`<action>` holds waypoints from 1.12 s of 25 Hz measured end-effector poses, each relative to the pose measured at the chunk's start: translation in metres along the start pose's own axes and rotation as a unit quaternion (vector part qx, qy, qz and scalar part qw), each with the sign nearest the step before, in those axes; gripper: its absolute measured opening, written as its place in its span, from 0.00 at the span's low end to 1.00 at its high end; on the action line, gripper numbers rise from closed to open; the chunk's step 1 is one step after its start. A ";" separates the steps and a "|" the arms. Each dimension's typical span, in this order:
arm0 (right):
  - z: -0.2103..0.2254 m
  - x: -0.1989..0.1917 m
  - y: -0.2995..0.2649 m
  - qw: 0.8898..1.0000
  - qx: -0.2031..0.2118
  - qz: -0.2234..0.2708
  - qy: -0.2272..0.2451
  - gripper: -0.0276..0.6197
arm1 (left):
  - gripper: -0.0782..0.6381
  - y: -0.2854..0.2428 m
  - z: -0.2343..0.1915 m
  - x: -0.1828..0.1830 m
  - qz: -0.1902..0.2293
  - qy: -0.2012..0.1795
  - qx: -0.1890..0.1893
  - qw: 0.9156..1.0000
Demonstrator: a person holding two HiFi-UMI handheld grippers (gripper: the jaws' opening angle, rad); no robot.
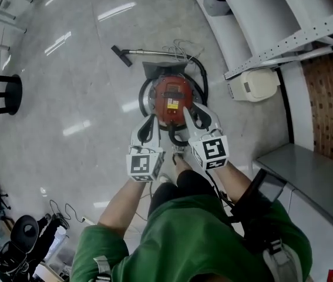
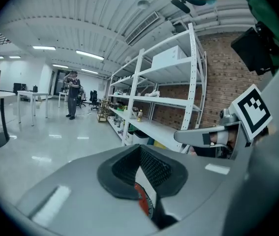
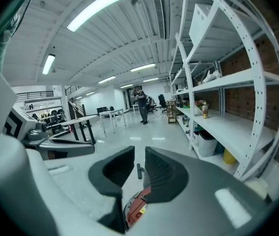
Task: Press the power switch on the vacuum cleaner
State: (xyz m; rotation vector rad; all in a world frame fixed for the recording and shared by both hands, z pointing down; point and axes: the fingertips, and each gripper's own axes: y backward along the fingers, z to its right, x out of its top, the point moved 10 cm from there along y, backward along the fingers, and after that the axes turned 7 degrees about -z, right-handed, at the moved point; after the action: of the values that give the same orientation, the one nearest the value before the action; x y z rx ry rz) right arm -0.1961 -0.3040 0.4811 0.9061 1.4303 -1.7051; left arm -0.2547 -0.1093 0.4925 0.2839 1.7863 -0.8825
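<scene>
A red canister vacuum cleaner [image 1: 172,98] stands on the shiny floor, its black hose looped round it and its wand [image 1: 148,52] lying toward the far left. I hold both grippers just above its near side. My left gripper [image 1: 147,125] is shut with nothing in it; in the left gripper view its tips [image 2: 140,151] meet, and a sliver of the red vacuum [image 2: 143,204] shows beneath. My right gripper [image 1: 195,116] stands narrowly open and empty; through its gap [image 3: 139,157] I see the floor, the wand and the vacuum's red top [image 3: 137,208]. The switch itself I cannot make out.
A white shelving rack [image 1: 283,40] runs along the right, with a cream box [image 1: 254,84] at its foot. A grey bench [image 1: 307,169] is near right, a black stool [image 1: 4,93] far left, cables [image 1: 60,210] behind left. A person [image 2: 72,95] stands far off.
</scene>
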 end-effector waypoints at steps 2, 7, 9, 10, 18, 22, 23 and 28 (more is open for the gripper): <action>-0.007 0.009 0.015 1.000 -0.003 0.018 0.001 0.15 | 0.12 0.014 0.003 0.007 0.017 -0.001 -0.003 1.000; -0.038 0.029 0.058 0.998 -0.007 0.063 0.009 0.14 | 0.12 0.062 0.007 0.026 0.057 -0.002 -0.005 0.998; -0.052 0.036 0.078 0.996 -0.010 0.085 0.019 0.14 | 0.12 0.083 0.010 0.034 0.079 -0.005 -0.010 0.997; -0.061 0.038 0.089 0.995 -0.011 0.094 0.022 0.14 | 0.12 0.096 0.012 0.038 0.088 -0.006 -0.014 0.996; -0.142 0.034 0.176 0.988 -0.012 0.149 0.039 0.13 | 0.12 0.211 0.023 0.037 0.135 -0.003 -0.020 0.991; -0.177 0.028 0.216 0.983 -0.010 0.175 0.051 0.12 | 0.12 0.257 0.035 0.026 0.157 -0.006 -0.029 0.987; -0.186 0.026 0.226 0.982 -0.009 0.181 0.056 0.12 | 0.12 0.268 0.038 0.024 0.162 -0.007 -0.030 0.986; -0.224 0.012 0.272 0.979 -0.012 0.196 0.063 0.10 | 0.12 0.320 0.054 0.013 0.181 -0.009 -0.045 0.982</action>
State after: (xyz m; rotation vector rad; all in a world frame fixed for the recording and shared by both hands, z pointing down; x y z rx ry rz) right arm 0.0491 -0.1171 0.3095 1.2093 1.2480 -1.3536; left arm -0.0374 0.0738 0.3357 0.5222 1.6813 -0.5424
